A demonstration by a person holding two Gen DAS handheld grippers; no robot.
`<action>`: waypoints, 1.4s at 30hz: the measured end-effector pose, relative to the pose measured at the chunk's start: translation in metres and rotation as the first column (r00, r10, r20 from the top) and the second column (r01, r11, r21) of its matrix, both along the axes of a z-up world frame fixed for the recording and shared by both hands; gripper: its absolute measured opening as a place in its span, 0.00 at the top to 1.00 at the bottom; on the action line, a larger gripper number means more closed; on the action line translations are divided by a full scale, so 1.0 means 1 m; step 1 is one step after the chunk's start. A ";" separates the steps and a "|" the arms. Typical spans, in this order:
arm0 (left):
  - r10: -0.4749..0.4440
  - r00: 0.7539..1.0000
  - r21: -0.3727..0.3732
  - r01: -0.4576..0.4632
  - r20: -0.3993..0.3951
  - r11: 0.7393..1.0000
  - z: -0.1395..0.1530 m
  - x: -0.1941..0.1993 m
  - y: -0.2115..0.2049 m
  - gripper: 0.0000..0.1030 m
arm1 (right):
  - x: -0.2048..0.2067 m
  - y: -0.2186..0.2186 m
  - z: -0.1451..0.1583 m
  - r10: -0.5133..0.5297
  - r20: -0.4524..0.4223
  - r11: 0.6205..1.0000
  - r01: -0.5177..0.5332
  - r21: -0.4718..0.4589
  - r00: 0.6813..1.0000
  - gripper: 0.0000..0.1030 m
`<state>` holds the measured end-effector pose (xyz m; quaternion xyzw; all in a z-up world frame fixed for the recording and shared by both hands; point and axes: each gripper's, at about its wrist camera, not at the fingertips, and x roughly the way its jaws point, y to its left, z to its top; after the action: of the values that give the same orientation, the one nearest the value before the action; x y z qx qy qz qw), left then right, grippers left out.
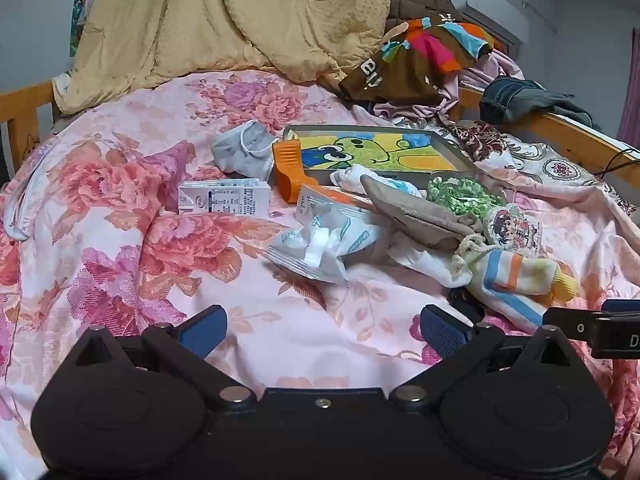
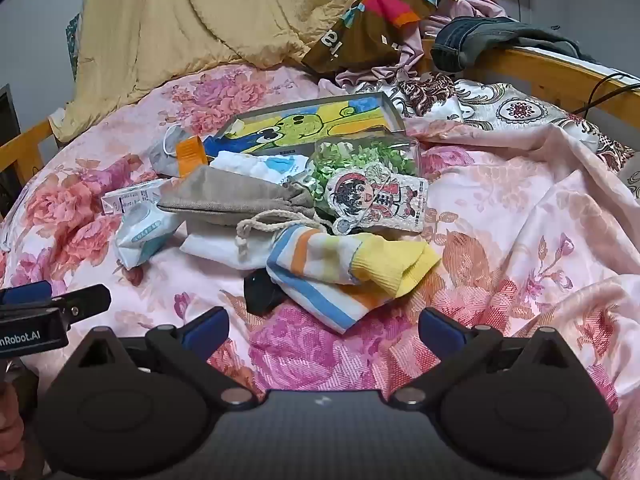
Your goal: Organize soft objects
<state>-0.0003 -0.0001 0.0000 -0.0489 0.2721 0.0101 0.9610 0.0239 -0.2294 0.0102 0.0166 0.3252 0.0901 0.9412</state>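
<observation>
A pile of small things lies on a pink floral bedsheet (image 1: 120,240). It holds a striped sock (image 2: 340,268) with a yellow cuff, a grey-brown drawstring pouch (image 2: 232,200), a white tissue pack (image 1: 320,244), a grey face mask (image 1: 244,152) and a white cloth (image 2: 256,168). My left gripper (image 1: 324,332) is open and empty, low over the sheet in front of the tissue pack. My right gripper (image 2: 324,332) is open and empty, just in front of the sock. The sock also shows in the left wrist view (image 1: 516,280).
A flat box with a green cartoon picture (image 1: 372,152), an orange clip (image 1: 288,172), a small carton (image 1: 224,200), a green bead bag (image 2: 364,160) and a cartoon card (image 2: 376,200) lie in the pile. A yellow quilt (image 1: 224,20), heaped clothes (image 2: 400,12) and a wooden bed rail (image 2: 560,76) stand behind.
</observation>
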 end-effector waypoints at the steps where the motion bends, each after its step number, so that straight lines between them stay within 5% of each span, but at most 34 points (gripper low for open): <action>1: -0.002 1.000 0.000 0.002 -0.002 1.000 0.000 0.000 0.000 0.01 | 0.000 0.000 0.000 0.001 -0.002 1.000 -0.001 0.001 1.000 0.00; 42: -0.018 1.000 0.006 0.018 0.004 1.000 0.001 -0.001 -0.005 0.01 | 0.002 -0.001 0.000 -0.002 -0.001 1.000 0.002 0.008 1.000 0.00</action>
<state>-0.0015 -0.0047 0.0011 -0.0437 0.2706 0.0023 0.9617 0.0256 -0.2303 0.0098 0.0205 0.3254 0.0903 0.9410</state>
